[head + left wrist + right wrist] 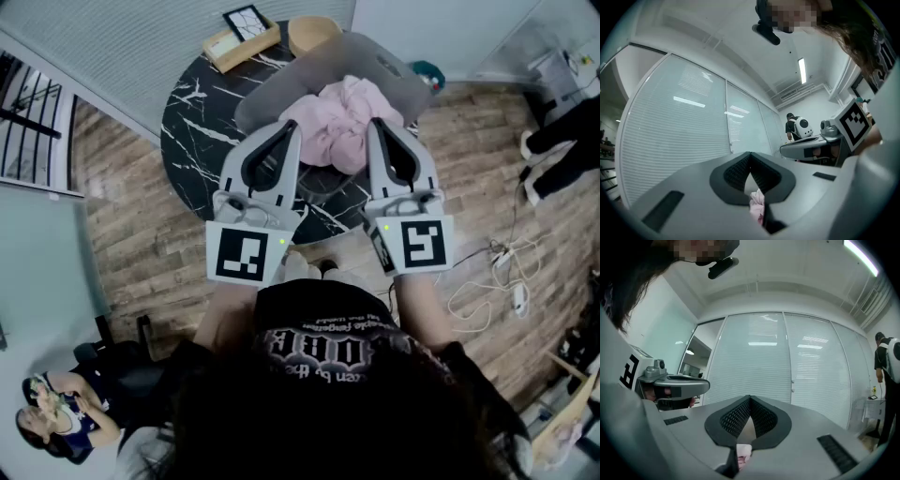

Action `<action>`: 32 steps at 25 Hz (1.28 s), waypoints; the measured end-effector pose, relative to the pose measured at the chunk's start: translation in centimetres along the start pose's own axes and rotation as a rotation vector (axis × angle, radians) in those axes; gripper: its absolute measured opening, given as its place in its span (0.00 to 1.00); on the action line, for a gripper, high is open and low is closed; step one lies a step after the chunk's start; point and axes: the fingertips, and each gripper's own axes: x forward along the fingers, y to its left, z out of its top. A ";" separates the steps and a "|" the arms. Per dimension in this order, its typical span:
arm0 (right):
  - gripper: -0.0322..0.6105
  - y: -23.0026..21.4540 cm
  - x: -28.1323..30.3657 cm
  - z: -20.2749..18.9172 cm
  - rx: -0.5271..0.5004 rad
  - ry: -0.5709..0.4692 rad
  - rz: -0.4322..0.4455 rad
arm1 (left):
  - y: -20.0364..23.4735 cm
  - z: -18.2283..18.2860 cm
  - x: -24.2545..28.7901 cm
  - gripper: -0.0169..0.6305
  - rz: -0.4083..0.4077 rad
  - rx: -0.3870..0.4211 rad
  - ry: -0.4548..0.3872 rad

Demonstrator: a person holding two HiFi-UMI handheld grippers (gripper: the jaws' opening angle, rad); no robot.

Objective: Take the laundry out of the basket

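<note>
Looking down from my head, I see a black railing point(23, 112) at the far left and a seated person point(56, 412) low in that corner, on the wood-plank floor point(122, 234). Next comes the round black marble table point(192, 112), with a wooden box point(234, 45) at its far edge, a framed picture point(248, 19) at that box's far end and a wooden bowl point(314, 33) just beside them. My left tongs point(292, 129) reach over the table's near side, jaws shut tip to tip. In their own view nothing sits between the tips. A scrap of pink shows only low in the gap behind the pads, so I cannot tell whether any cloth is pinched there. The pink laundry point(342, 117) lies bunched in the grey basket point(375, 61) on the table, between my two tongs, whose bodies cover its near flanks and the table beneath. My right tongs point(375, 129) are shut the same way, tips together, with a pale bit of cloth low in the gap. A teal thing point(429, 70) peeks past the basket's right end. Farther right, white cables point(497, 281) trail over the floor, and another person's dark legs point(562, 150) stand at the edge
</note>
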 end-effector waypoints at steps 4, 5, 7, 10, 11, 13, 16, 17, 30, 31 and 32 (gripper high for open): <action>0.09 -0.1 0.1 0.0 0.019 0.015 0.000 | -0.1 0.0 0.3 0.03 -0.006 0.004 -0.001; 0.09 -0.1 0.1 0.0 0.019 0.015 0.001 | -0.2 0.1 0.3 0.03 -0.007 0.004 -0.001; 0.09 -0.1 0.1 0.1 0.018 0.017 0.004 | -0.2 0.2 0.4 0.03 -0.007 0.003 -0.003; 0.09 -0.2 0.1 0.1 0.027 0.019 0.009 | -0.4 0.4 0.5 0.03 -0.009 0.008 -0.004; 0.09 -0.3 0.0 0.1 0.030 0.020 0.011 | -0.5 0.4 0.6 0.03 -0.010 0.010 -0.004; 0.09 -0.4 0.0 0.1 0.034 0.017 0.014 | -0.7 0.5 0.7 0.03 -0.011 0.015 -0.004; 0.09 -0.6 0.0 0.1 0.040 0.014 0.020 | -0.9 0.5 0.9 0.03 -0.010 0.030 -0.005; 0.09 -0.7 0.0 0.1 0.042 0.013 0.021 | -1.0 0.5 1.0 0.03 -0.011 0.035 -0.003; 0.09 -2.6 -0.8 0.4 0.049 -0.013 0.047 | -1.9 0.5 3.4 0.03 -0.039 0.064 0.023; 0.09 -2.8 -1.0 0.5 0.048 -0.017 0.051 | -2.1 0.6 3.8 0.03 -0.050 0.066 0.026; 0.09 -3.0 -1.1 0.6 0.047 -0.020 0.055 | -2.3 0.7 4.1 0.03 -0.063 0.065 0.030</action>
